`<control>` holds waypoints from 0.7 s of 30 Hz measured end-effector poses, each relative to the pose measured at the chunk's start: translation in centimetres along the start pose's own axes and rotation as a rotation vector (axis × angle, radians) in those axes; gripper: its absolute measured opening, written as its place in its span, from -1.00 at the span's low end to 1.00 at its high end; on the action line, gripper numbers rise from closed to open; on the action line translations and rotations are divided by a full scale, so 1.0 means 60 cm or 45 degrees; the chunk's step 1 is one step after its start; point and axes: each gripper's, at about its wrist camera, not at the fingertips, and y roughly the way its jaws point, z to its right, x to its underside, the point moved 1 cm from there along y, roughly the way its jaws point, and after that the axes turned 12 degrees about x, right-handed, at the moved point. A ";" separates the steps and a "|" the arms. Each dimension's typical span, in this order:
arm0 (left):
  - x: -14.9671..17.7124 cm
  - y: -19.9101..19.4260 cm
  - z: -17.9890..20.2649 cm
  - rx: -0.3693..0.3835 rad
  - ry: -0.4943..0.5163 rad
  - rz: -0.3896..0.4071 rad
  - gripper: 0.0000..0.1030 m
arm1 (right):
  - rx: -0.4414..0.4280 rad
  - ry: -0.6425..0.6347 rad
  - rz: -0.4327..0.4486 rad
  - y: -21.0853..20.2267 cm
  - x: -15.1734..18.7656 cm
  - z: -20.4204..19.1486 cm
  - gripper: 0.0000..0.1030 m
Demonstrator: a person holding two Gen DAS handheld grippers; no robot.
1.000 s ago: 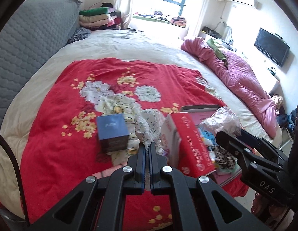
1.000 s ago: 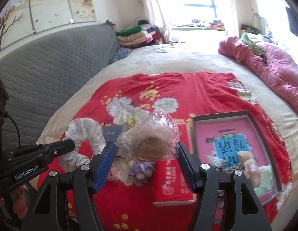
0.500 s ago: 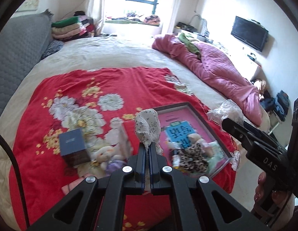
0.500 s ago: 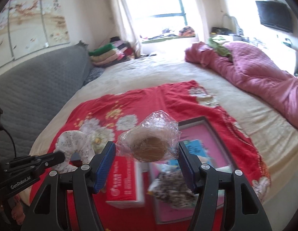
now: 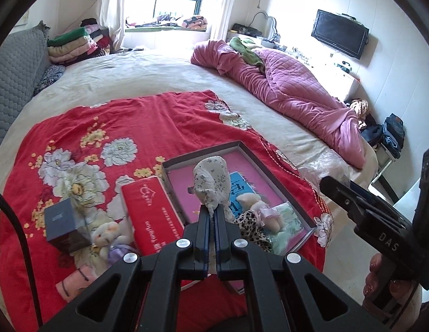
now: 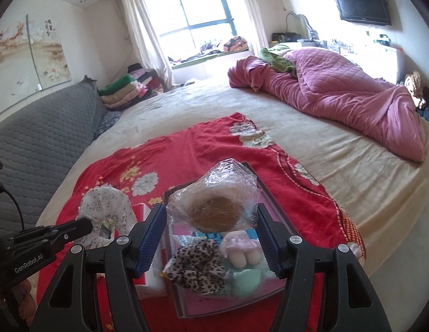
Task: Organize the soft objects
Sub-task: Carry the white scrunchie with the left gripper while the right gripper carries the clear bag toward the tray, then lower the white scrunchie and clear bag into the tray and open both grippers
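On the left of the bed, on the red flowered blanket (image 5: 148, 119), stands a dark blue box (image 5: 63, 228), and just beside it lies a small plush toy (image 5: 109, 235) that is not yet collected. Next to these lies a red packet (image 5: 153, 215), touching the left wall of the shallow tray (image 5: 272, 171) with the pink bottom.

The left gripper (image 5: 211, 215) has its fingers fully closed on a fold of the white flowered scrunchie (image 5: 211, 179), which stands up from the tips and hangs in the air over the left part of the tray. In the tray already lie a leopard scrunchie (image 6: 197, 265), a small doll in a pink dress (image 6: 239, 249) and something pale green (image 6: 246, 280).

More to the right, the right gripper (image 6: 211, 233) holds a clear plastic bag (image 6: 217, 199) with a brown round soft thing inside; the blue pads press on both sides of the bag, so the fingers are about half closed on it. The bag is above the far part of the tray.

I judge that the step in hand is the carrying of two soft things to the tray, and it is near its end, because both are over it. The next move calls for lowering each gripper toward a free place on the pink bottom and then opening the fingers, one after another or together. The bag is light and slippery, so it may stick to a pad or fall outside the wall if it is released from too high.
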 end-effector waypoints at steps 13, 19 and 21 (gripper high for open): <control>0.016 0.109 0.024 0.033 0.006 -0.110 -0.94 | 0.041 0.047 -0.069 0.049 0.021 0.057 0.28; 0.017 0.142 0.023 0.023 -0.004 -0.134 -0.94 | 0.049 0.049 -0.097 0.073 0.028 0.071 0.28; 0.018 0.153 0.020 0.015 -0.012 -0.143 -0.94 | 0.050 0.049 -0.108 0.081 0.030 0.075 0.28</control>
